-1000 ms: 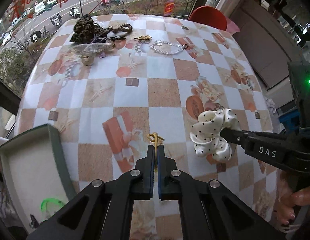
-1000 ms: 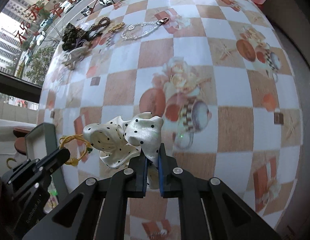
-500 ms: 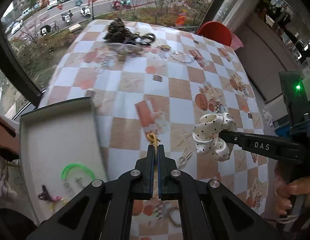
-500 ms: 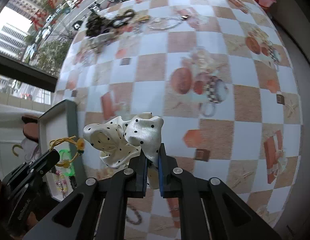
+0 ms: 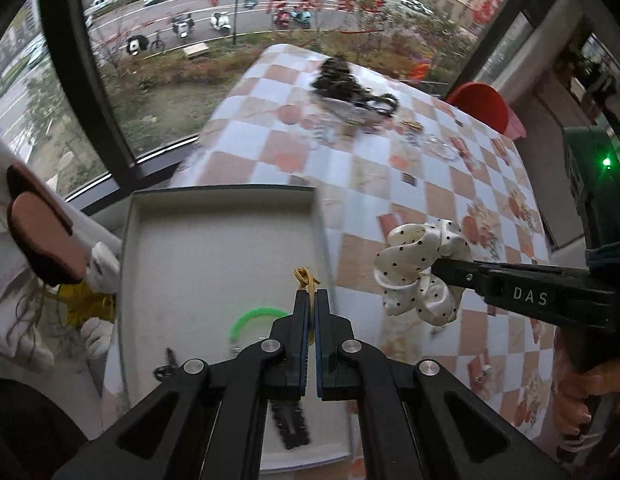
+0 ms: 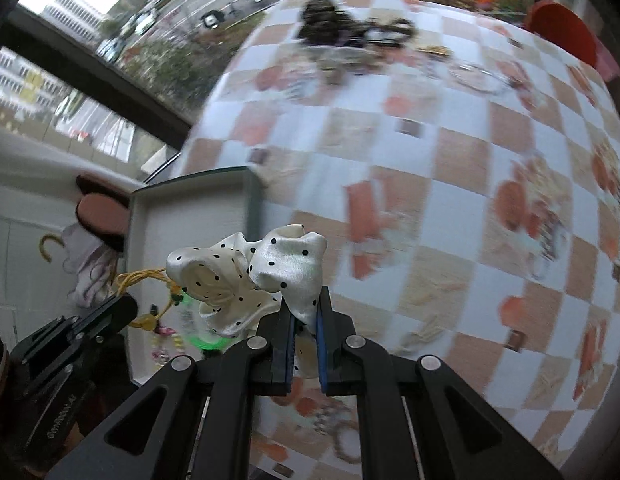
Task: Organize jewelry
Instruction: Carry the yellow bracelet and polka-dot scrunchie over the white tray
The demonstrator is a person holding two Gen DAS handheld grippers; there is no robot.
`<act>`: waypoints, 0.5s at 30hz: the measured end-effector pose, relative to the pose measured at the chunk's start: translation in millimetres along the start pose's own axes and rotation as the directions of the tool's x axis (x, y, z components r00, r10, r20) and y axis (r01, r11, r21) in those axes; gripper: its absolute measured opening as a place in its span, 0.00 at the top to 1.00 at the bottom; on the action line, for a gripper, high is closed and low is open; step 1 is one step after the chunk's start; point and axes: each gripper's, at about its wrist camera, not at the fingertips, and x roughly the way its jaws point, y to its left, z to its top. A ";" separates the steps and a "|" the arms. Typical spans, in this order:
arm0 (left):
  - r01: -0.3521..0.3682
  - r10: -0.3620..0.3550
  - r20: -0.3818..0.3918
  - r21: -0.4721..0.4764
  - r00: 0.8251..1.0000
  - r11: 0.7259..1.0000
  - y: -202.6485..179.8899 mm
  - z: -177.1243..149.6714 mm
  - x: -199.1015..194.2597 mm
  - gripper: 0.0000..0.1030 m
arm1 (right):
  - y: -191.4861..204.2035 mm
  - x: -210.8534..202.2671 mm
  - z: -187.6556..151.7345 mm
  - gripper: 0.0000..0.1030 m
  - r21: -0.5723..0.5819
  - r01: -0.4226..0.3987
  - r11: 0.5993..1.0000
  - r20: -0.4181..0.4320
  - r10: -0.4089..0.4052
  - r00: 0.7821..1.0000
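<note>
Step in hand, as judged: transport leg, both items being carried to the box at the edge of the surface.

Left hand-held gripper was clenched on the yellow cord bracelet, held above the box interior, near its table-side wall. Right hand-held gripper was clamped on the white polka-dot scrunchie; in the left wrist view the scrunchie was seen just outside that wall, over the surface.

Already inside the box: green ring and a dark chain nearer the camera than the ring. Remaining pile of jewelry was left at the far end of the surface from the box.

Next move, as judged: the bracelet would need lowering onto bare box floor beyond the green ring, then release. The scrunchie would first need shifting over the wall before release.
</note>
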 end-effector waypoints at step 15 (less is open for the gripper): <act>-0.054 0.043 -0.076 -0.141 0.996 0.989 84.2 -18.5 51.4 0.94 | 75.2 79.4 19.8 0.91 -0.121 0.020 0.992 -0.094 -0.031 0.995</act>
